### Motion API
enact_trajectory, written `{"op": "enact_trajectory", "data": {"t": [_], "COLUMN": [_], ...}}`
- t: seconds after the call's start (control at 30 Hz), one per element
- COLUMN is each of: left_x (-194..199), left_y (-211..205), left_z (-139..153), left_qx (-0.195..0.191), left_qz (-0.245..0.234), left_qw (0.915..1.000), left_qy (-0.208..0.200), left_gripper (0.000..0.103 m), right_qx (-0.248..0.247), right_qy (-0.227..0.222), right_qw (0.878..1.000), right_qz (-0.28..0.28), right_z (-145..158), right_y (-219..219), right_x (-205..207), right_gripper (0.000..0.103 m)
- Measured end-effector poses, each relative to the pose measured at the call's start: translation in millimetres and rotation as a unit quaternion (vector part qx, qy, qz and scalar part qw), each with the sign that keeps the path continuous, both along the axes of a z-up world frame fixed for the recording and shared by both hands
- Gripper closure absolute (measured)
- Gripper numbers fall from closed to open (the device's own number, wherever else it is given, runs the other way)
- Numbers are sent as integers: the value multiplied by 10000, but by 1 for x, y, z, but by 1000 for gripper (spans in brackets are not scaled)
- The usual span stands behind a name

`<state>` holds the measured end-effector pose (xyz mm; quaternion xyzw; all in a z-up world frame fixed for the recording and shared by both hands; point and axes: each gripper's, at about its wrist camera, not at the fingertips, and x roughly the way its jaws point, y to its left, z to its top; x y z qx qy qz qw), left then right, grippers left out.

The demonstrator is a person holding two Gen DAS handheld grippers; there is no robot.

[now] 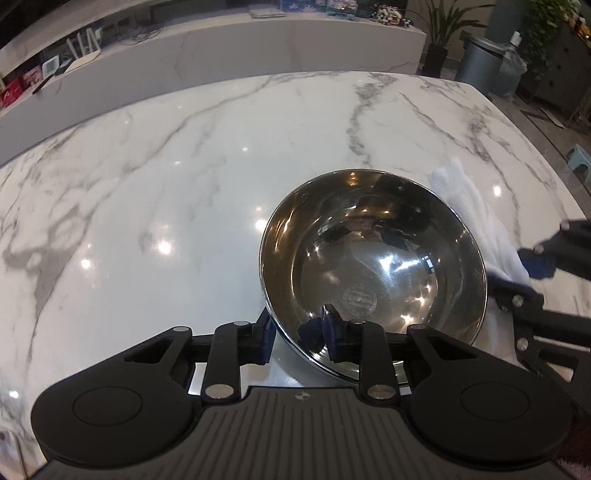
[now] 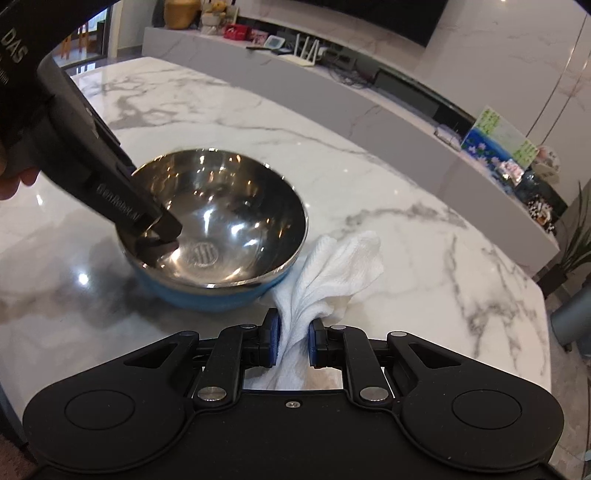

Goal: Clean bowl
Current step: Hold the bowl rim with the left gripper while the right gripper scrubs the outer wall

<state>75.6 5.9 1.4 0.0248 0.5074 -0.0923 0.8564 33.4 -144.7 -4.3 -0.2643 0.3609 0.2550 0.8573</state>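
Observation:
A steel bowl (image 1: 373, 266) with a blue outside (image 2: 207, 295) stands on the white marble table (image 1: 147, 192). My left gripper (image 1: 299, 332) is shut on the bowl's near rim, one finger inside and one outside; it also shows in the right wrist view (image 2: 155, 236). My right gripper (image 2: 293, 341) is shut on a white cloth (image 2: 332, 269), which hangs bunched just right of the bowl and touches its side. The cloth (image 1: 476, 214) and right gripper (image 1: 532, 280) show at the bowl's right in the left wrist view.
A long grey-white counter (image 2: 369, 107) with boxes, a router and pictures runs behind the table. A grey bin (image 1: 480, 62) and potted plants (image 1: 443, 33) stand past the table's far right corner. The table edge (image 2: 543, 295) lies to the right.

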Motion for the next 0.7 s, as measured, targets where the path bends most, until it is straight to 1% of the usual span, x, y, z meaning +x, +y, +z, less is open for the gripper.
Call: {"op": "enact_trajectory", "data": {"t": [0.13,0.37,0.53,0.57,0.6,0.63,0.67,0.7], "left_x": [-1,-1,-1,-2,-2,-3,-3,-2], "left_y": [-1,-4,-3,-2,-1,-1,-1,0], "left_z": [0,-1,-1,-1,-2,-2,-3,-4], "left_qx": [-22,-53,-153,-191,-229,-251,-256,-296], "left_qz": [-74,-120,12,64,137,214,266,381], "left_qw": [10000,9999,9999,9998,9996,9994,9992,9986], "left_qy": [-36,-50,6,34,78,124,150,214], "left_gripper": [78,78,78,77,73,67,64,57], "right_qx": [-35,-136,-179,-166,-151,-141,-139,-144], "right_qy": [58,383,477,490,506,515,516,518], "right_qw": [9999,9988,9980,9980,9980,9980,9981,9981], "right_qz": [77,290,379,361,341,327,319,313], "right_z": [-4,-15,-20,-20,-20,-20,-20,-20], "right_y": [0,6,12,12,12,12,12,12], "right_x": [-5,-13,-18,-18,-17,-16,-16,-15], "right_gripper": [90,90,90,90,90,90,90,90]}}
